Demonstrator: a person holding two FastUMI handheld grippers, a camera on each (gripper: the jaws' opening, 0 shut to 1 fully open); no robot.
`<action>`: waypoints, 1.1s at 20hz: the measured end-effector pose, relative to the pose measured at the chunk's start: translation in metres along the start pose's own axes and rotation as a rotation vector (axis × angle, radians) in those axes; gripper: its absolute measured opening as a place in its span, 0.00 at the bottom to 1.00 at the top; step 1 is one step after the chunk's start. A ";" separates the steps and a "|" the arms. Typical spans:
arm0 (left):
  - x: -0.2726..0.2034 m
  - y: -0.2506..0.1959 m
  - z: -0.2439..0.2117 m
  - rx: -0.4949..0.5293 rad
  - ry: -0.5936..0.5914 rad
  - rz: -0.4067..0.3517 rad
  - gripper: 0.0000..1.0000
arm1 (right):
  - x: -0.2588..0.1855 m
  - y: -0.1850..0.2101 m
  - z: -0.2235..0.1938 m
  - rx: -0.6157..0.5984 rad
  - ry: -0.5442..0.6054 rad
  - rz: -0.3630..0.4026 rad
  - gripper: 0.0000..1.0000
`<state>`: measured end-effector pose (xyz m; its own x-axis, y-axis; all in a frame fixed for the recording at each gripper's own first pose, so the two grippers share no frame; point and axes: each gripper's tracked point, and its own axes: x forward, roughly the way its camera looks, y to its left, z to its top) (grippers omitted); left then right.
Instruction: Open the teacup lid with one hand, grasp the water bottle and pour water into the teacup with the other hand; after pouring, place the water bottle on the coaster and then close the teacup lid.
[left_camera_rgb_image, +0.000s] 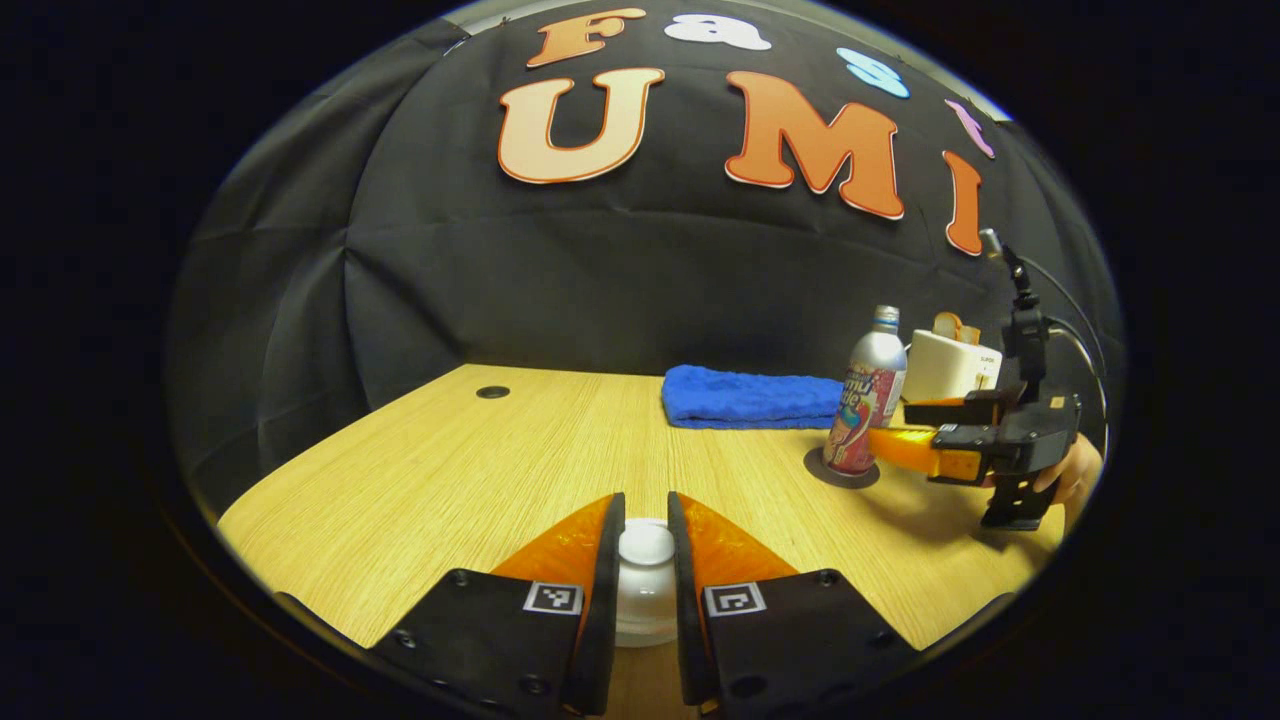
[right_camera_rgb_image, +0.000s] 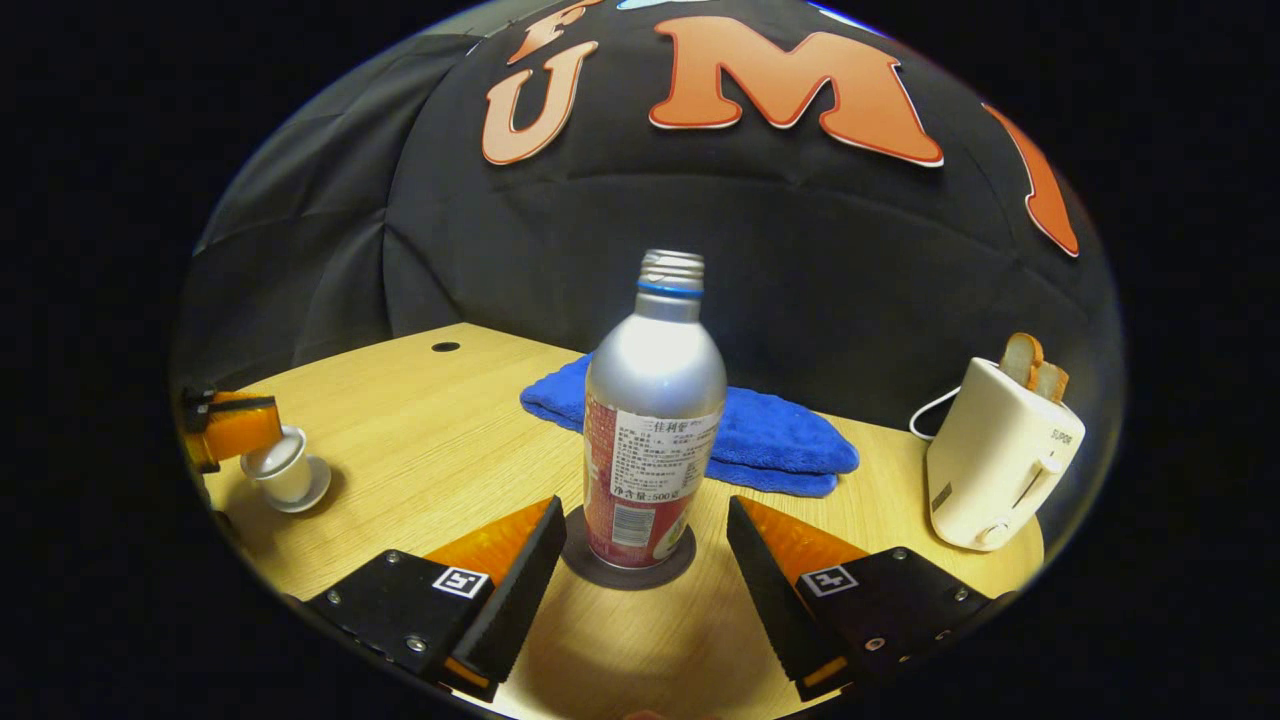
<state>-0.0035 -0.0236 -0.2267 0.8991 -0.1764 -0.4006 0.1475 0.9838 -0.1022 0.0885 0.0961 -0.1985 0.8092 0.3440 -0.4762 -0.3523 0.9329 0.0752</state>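
Two hand-held grippers are at work. My left hand-held gripper (left_camera_rgb_image: 645, 545) is pinching the knob of the teacup lid (left_camera_rgb_image: 646, 543), with the teacup (right_camera_rgb_image: 283, 470) still covered on its saucer. My right hand-held gripper (right_camera_rgb_image: 640, 540) is spread, the upright water bottle (right_camera_rgb_image: 652, 420) straight ahead between its fingers, untouched, standing on the coaster (right_camera_rgb_image: 628, 570). The right gripper view shows the toaster (right_camera_rgb_image: 1000, 450) full-on; the left gripper view catches the right gripper side-on at the bottle.

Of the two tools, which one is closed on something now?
The left tool: its fingers press the teacup lid. The right tool stands open around the water bottle, fingers apart from it.
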 end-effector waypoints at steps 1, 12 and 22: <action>-0.001 -0.001 0.006 0.005 -0.026 -0.002 0.30 | -0.006 0.000 0.003 -0.001 -0.010 0.002 0.98; -0.015 -0.006 0.040 0.033 -0.114 0.018 0.64 | -0.073 -0.005 0.044 0.000 -0.138 -0.047 0.98; -0.063 -0.041 0.135 0.056 -0.342 0.034 1.00 | -0.149 -0.008 0.099 -0.031 -0.335 -0.134 0.97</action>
<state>-0.0105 -0.0489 -0.0745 0.9885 -0.1318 -0.0739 0.1291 0.9908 -0.0400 0.0176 0.0481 -0.0413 0.9566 0.2395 -0.1662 -0.2425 0.9701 0.0023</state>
